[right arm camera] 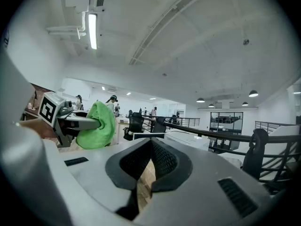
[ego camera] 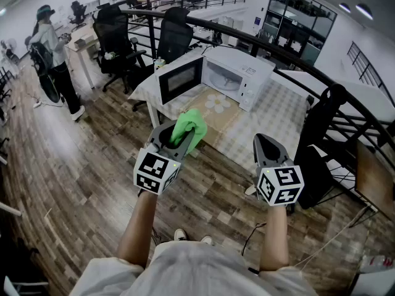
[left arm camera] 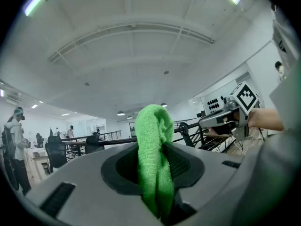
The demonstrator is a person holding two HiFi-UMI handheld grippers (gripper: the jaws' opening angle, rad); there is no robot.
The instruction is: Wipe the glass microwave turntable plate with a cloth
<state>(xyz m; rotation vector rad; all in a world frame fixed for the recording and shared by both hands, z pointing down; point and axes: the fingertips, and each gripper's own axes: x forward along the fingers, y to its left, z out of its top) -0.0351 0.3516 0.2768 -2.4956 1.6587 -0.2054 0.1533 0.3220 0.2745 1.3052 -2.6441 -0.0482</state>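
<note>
The microwave (ego camera: 239, 73) stands on the table (ego camera: 278, 113), with its door open to the left. Before the microwave are the left tongs (ego camera: 174, 139), with the cloth (ego camera: 190, 127) in them, and the right tongs (ego camera: 266, 145) are to their right. Chairs (ego camera: 174, 39) stand behind the microwave, and a person (ego camera: 54, 57) far to its left

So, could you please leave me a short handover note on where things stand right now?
Left hand-held gripper: shut on the green cloth.
Right hand-held gripper: shut, empty.
Both are held in the air, short of the table.
The microwave stands on the table with its door open; the glass plate cannot be made out from here.
Done: cloth in the gripper, door open.
Left: reach the plate and wipe it.
</note>
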